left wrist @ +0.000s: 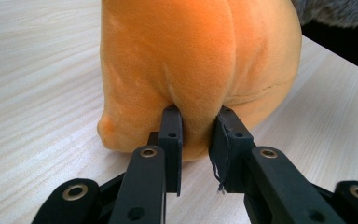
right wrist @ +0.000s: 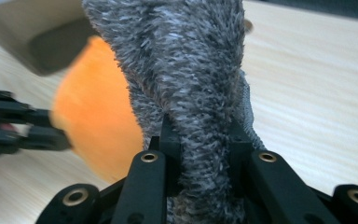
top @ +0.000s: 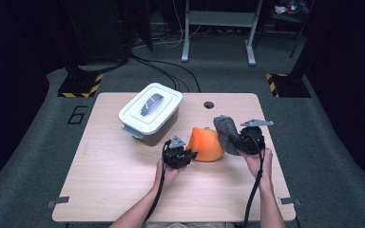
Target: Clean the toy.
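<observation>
Item 1: left gripper (top: pixel 187 155), held in the person's left hand (top: pixel 167 172) near the middle of the table (top: pixel 104 171). Its jaws are closed on a fold of the orange cushion (top: pixel 206 144); in the left gripper view the 2 black fingers (left wrist: pixel 171 135) pinch a ridge of the orange fabric (left wrist: pixel 200 60) between them, so the gap is narrow and filled with cloth

Item 2: right gripper (top: pixel 237 141), held in the person's right hand (top: pixel 255 161) at the right side of the table. Its jaws are clamped on a grey fuzzy cloth (top: pixel 225 130); in the right gripper view the shaggy grey pile (right wrist: pixel 191 79) stands up between the fingers (right wrist: pixel 170 140) and spills over both of them

Item 3: orange cushion, soft and rounded, resting on the table top between the 2 grippers, touching the left gripper on its left side and lying just beside the grey cloth on its right

Item 4: grey fuzzy cloth, raised off the table in the right gripper, leaning against the far right side of the orange cushion

Item 5: white box with a lid (top: pixel 150 113), grey handle on top, standing on the far left part of the table, apart from the cushion

Item 6: table, pale wood grain, with 1 round hole (top: pixel 209 105) near its far edge
</observation>
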Motion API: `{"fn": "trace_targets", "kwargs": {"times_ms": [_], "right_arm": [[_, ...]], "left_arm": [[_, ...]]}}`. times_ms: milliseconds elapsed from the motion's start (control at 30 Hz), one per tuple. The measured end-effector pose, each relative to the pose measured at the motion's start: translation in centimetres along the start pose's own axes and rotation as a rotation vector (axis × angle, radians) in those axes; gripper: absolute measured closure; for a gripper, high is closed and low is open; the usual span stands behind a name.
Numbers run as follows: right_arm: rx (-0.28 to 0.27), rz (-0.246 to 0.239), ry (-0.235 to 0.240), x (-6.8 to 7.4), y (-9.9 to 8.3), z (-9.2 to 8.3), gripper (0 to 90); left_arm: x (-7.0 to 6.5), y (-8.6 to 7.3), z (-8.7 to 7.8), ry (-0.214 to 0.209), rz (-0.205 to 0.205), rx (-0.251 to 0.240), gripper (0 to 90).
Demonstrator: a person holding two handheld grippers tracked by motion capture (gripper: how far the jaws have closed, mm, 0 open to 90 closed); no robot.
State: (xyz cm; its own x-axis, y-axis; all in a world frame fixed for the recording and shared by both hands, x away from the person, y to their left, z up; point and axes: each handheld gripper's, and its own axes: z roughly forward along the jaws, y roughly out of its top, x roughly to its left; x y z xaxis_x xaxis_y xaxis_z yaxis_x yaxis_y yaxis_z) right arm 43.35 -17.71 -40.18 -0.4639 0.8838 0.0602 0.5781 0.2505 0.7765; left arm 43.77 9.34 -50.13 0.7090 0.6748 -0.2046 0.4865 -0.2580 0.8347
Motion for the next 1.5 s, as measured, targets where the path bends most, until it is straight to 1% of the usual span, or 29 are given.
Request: {"fn": "trace_targets", "kwargs": {"times_ms": [100, 133, 267, 300, 333, 433, 567, 600, 667, 700, 733, 800, 833, 867, 900, 1000, 1033, 1067, 1133, 1167, 1233, 1267, 1400, 1433, 1500], "right_arm": [[-0.020, -0.015, 0.033, 1.1, 0.7, -0.2, 74.5], [-0.025, -0.019, 0.046, 1.4, 0.9, -0.3, 74.5], [-0.046, -0.020, 0.098, 2.2, 1.7, -0.3, 74.5], [-0.048, -0.020, 0.109, 2.3, 1.8, -0.2, 74.4], [-0.049, -0.020, 0.124, 2.5, 2.0, 0.1, 74.4], [-0.035, -0.019, 0.148, 3.0, 2.2, 0.9, 74.4], [-0.003, -0.038, 0.156, 3.8, 2.1, 2.6, 74.1], [0.007, -0.048, 0.147, 4.0, 2.0, 3.0, 74.0], [0.022, -0.066, 0.128, 4.4, 1.9, 3.6, 74.0], [0.029, -0.084, 0.112, 4.6, 1.7, 3.9, 74.2], [0.033, -0.104, 0.085, 4.8, 1.6, 4.1, 74.2], [0.027, -0.128, 0.064, 5.0, 1.6, 4.2, 74.2], [0.029, -0.144, 0.046, 5.1, 1.6, 4.2, 74.2], [0.032, -0.129, 0.036, 5.3, 1.6, 4.2, 74.2], [0.029, -0.133, 0.027, 5.4, 1.6, 4.3, 74.3], [0.034, -0.153, 0.024, 5.3, 1.6, 4.2, 74.3], [0.031, -0.130, 0.018, 5.3, 1.5, 4.1, 74.2], [0.028, -0.150, 0.021, 5.1, 1.4, 4.1, 74.3], [0.024, -0.122, 0.018, 4.9, 1.2, 3.9, 74.2], [0.023, -0.125, 0.016, 4.8, 1.1, 3.9, 74.2], [0.019, -0.111, 0.015, 4.5, 0.9, 3.7, 74.1], [0.019, -0.117, 0.015, 4.2, 0.8, 3.6, 74.1], [0.015, -0.092, 0.005, 3.4, 0.1, 3.4, 74.1], [0.015, -0.078, 0.000, 3.2, -0.1, 3.3, 74.1], [0.013, -0.055, -0.013, 2.5, -0.6, 3.3, 74.1]], "left_arm": [[0.0, 0.0, 0.0, -0.001, 0.001, -0.001, 74.5], [0.0, 0.0, 0.0, 0.000, 0.007, 0.005, 74.6], [0.0, 0.0, 0.0, -0.002, 0.008, 0.006, 74.5], [0.0, 0.0, 0.0, -0.003, 0.002, 0.006, 74.6], [0.0, 0.0, 0.0, -0.002, 0.004, 0.006, 74.5], [0.0, 0.0, 0.0, -0.003, 0.008, 0.006, 74.5], [0.0, 0.1, 0.0, -0.007, 0.011, 0.007, 74.6], [-0.1, 0.1, 0.0, -0.008, 0.007, 0.003, 74.6], [-0.1, 0.1, 0.0, -0.008, 0.011, 0.004, 74.7], [0.0, 0.1, 0.0, -0.008, 0.009, 0.006, 74.6], [0.0, 0.0, 0.0, -0.009, 0.007, 0.004, 74.6], [0.0, 0.0, 0.0, -0.009, 0.005, 0.001, 74.6], [0.0, 0.0, 0.0, -0.006, 0.009, 0.002, 74.7], [0.0, 0.1, 0.0, -0.006, 0.010, 0.000, 74.7], [-0.1, 0.0, 0.0, -0.005, 0.009, 0.000, 74.7], [-0.1, 0.0, 0.1, -0.006, -0.003, -0.002, 74.7], [-0.1, 0.0, 0.1, -0.005, -0.003, -0.003, 74.7], [-0.1, 0.0, 0.1, -0.002, 0.001, -0.002, 74.7], [-0.2, 0.0, 0.1, 0.001, 0.004, -0.003, 74.8], [-0.2, 0.0, 0.1, 0.003, 0.008, -0.004, 74.8], [-0.2, 0.0, 0.1, 0.007, 0.007, -0.004, 74.9], [-0.2, 0.0, 0.1, 0.008, 0.008, -0.004, 74.9], [-0.2, 0.0, 0.1, 0.010, 0.009, -0.003, 74.9], [-0.2, 0.0, 0.1, 0.010, 0.009, -0.003, 74.9], [-0.2, 0.0, 0.2, 0.009, 0.012, -0.004, 74.9]]}}
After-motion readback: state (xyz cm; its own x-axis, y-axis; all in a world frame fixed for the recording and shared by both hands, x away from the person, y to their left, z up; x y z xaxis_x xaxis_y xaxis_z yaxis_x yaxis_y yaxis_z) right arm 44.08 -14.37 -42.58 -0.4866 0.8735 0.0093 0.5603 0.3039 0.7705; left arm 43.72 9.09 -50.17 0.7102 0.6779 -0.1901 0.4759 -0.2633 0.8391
